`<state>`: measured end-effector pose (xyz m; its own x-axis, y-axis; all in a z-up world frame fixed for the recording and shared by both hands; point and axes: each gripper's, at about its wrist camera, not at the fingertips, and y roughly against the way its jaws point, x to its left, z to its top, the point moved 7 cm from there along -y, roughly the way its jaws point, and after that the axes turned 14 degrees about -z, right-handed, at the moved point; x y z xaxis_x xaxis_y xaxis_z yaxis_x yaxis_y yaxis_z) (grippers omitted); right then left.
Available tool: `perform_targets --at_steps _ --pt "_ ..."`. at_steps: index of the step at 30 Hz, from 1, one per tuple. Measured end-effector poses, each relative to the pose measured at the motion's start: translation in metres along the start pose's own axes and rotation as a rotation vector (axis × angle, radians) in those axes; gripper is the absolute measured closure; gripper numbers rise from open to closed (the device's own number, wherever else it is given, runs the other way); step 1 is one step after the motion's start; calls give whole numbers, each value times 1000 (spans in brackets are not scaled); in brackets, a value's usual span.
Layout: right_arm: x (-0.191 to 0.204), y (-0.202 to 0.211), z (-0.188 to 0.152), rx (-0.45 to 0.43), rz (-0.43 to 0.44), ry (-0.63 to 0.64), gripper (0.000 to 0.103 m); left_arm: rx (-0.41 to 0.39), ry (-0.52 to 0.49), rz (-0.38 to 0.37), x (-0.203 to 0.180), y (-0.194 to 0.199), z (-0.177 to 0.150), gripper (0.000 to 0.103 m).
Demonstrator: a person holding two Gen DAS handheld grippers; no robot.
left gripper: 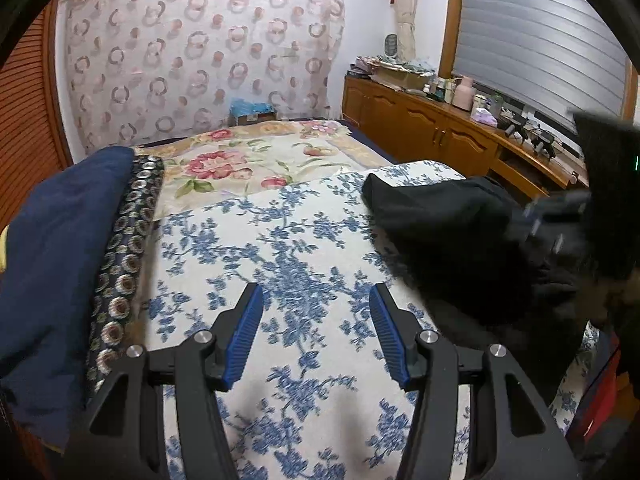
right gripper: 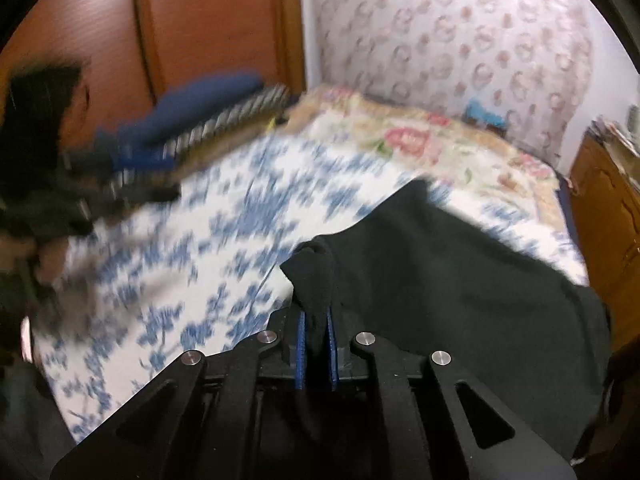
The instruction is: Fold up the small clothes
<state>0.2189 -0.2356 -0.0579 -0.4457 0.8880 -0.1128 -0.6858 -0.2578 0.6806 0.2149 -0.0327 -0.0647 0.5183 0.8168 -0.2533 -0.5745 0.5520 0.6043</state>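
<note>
Gripping a bunched edge of the black garment [right gripper: 440,280] between pinched blue pads [right gripper: 331,344], our right gripper [right gripper: 316,344] holds it low over the floral bedspread [left gripper: 280,248], the cloth trailing across the bed's right side. Our left gripper [left gripper: 316,332] hangs level above bare bedspread, jaws spread wide and empty, well apart from the garment, with a navy pile [left gripper: 52,260] at its left. We judge the step calls for laying the cloth flat and catching a second corner before any crease is set.
</note>
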Motion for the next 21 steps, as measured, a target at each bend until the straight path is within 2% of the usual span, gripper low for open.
perform_targets --at_steps 3,8,13,15,16,18,20,21 --pt "-35 16 15 -43 -51 -45 97 19 -8 -15 -4 -12 2 49" --pt "-111 25 29 -47 -204 -84 98 49 -20 -49 -17 -29 4 49" --pt "-195 -1 15 61 -400 -153 98 70 -27 -74 -30 -39 1 49" --pt "-212 -13 3 116 -439 -186 97 79 -29 -81 -34 -42 -3 49" --pt "-218 -18 -5 144 -469 -191 88 84 -30 -83 -37 -43 -4 49" --pt "-222 -18 -13 149 -514 -199 60 88 -31 -87 -40 -44 -6 49" --pt "-220 -14 -18 142 -500 -212 46 91 -31 -90 -44 -44 -7 49" --pt "-219 -13 -21 141 -502 -214 46 92 -32 -94 -47 -44 -7 49"
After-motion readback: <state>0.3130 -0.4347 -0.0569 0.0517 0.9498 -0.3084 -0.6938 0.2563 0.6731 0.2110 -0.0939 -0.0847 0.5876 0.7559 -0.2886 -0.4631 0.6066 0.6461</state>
